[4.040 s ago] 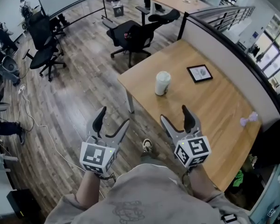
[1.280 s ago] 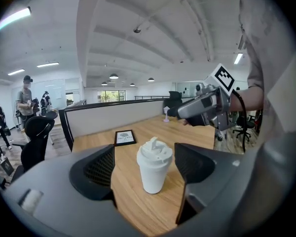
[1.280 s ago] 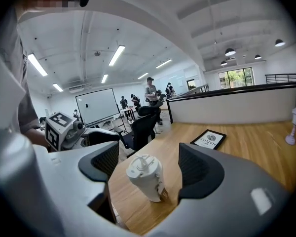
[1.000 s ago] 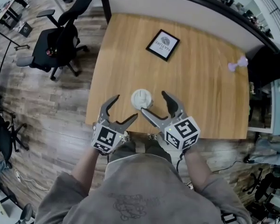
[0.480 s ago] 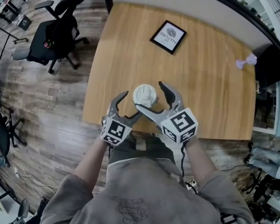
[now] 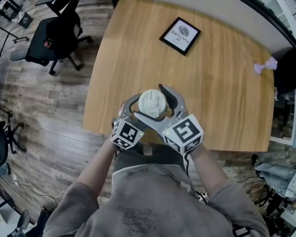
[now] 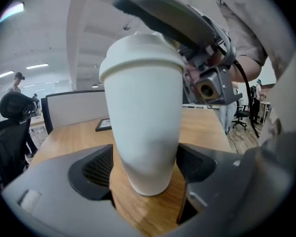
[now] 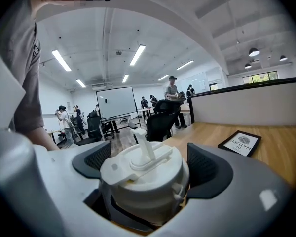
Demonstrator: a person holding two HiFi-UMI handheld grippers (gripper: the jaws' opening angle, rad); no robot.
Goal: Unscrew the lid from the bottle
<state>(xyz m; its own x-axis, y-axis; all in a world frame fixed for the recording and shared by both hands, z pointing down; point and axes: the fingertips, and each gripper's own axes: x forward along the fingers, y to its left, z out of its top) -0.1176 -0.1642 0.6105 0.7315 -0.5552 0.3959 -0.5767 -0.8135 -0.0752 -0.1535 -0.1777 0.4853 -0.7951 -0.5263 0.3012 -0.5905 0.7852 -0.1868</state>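
**You are lining up both grippers on the bottle; no turning has begun yet.**

The white bottle (image 7: 143, 132) stands upright by the near edge of the table (image 6: 222, 83). Your left gripper (image 7: 145, 169) has its jaws spread around the bottle's body. The pads sit just beside it and do not look like they are squeezing. Your right gripper (image 8: 150, 167) has just been opening its jaws, and the lid (image 6: 152, 102) sits between them with a gap on each side. Next, I think you should squeeze the left jaws to hold the bottle still, close the right jaws on the lid, then twist. The table is light wood, with a framed card (image 6: 180, 35) farther off and a small purple thing (image 6: 265, 65) at the far right. A black chair (image 6: 54, 36) stands on the wood floor (image 6: 39, 122) to the left.
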